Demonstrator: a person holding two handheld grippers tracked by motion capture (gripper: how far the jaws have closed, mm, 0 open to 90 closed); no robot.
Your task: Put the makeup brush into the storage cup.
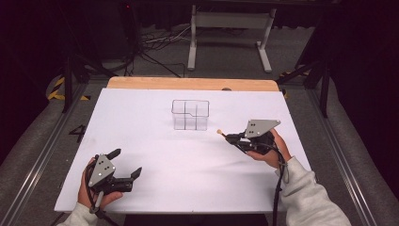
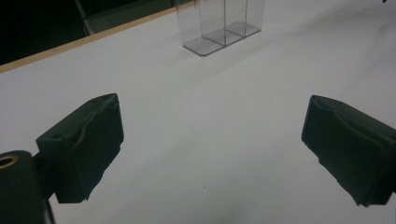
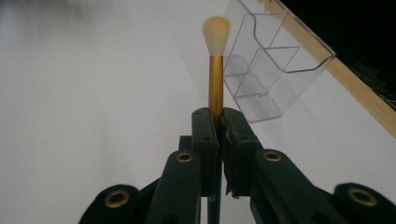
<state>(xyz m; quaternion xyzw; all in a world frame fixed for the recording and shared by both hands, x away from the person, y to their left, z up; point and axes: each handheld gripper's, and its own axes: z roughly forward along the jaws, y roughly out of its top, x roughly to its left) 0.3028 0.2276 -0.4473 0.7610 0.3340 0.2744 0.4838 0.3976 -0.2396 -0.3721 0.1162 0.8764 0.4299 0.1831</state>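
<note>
Right gripper view: my right gripper (image 3: 219, 122) has its two black jaws clamped tight on a makeup brush (image 3: 215, 70), gripping it at the gold ferrule, so the pale bristle tuft sticks out beyond the jaw tips and the dark handle runs back under the linkage. In the high view I see this gripper (image 1: 229, 137) in the right hand (image 1: 269, 151), above the white sheet (image 1: 155, 155) (a sleeve trails off toward the bottom edge), with the brush tip (image 1: 219, 132) pointing left toward the clear plastic organizer (image 1: 190, 114). The organizer stands upright near the far middle of the sheet, divided into compartments; the brush is near it but apart from it, on its right.

My left gripper (image 1: 126, 163) sits low at the near left corner of the sheet, held in the left hand (image 1: 94, 188). In the left gripper view its jaws stand wide apart with nothing between them, and the organizer (image 2: 219, 28) shows well ahead.
</note>
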